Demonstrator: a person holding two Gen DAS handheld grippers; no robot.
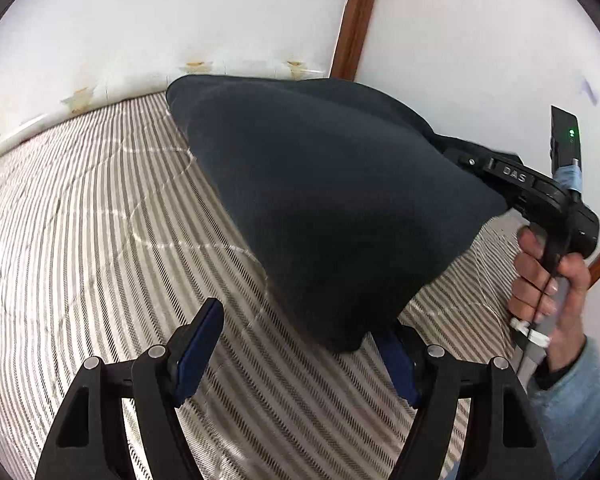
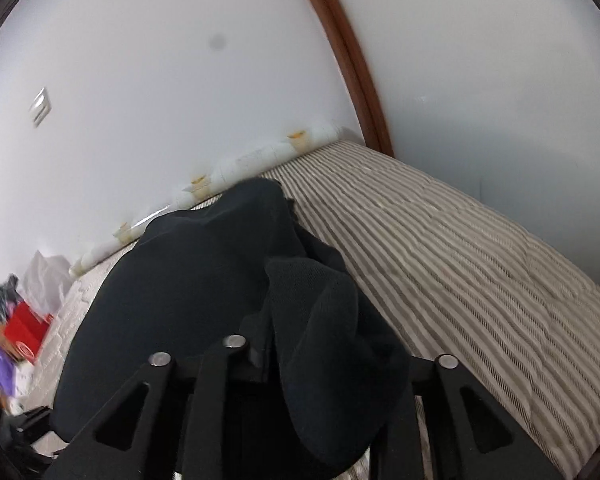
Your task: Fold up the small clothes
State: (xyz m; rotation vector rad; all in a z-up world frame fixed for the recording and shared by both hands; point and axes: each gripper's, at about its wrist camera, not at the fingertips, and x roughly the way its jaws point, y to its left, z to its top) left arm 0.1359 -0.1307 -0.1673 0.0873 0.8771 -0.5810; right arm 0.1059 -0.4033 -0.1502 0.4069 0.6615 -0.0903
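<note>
A dark navy garment (image 1: 332, 208) hangs lifted above the striped bed cover (image 1: 92, 232). My right gripper (image 1: 456, 152) holds it up at the right, its fingers buried in the cloth. My left gripper (image 1: 300, 352) is open below the garment's hanging lower edge; its left finger (image 1: 198, 344) is bare and the cloth drapes over the tip of its right finger. In the right wrist view the garment (image 2: 204, 288) covers my right gripper's fingers and drapes over the frame.
White walls and a brown wooden post (image 1: 356, 20) border the bed on the far side. A heap of red, purple and white items (image 2: 24, 320) lies at the bed's left end. The striped cover (image 2: 460, 248) stretches bare to the right.
</note>
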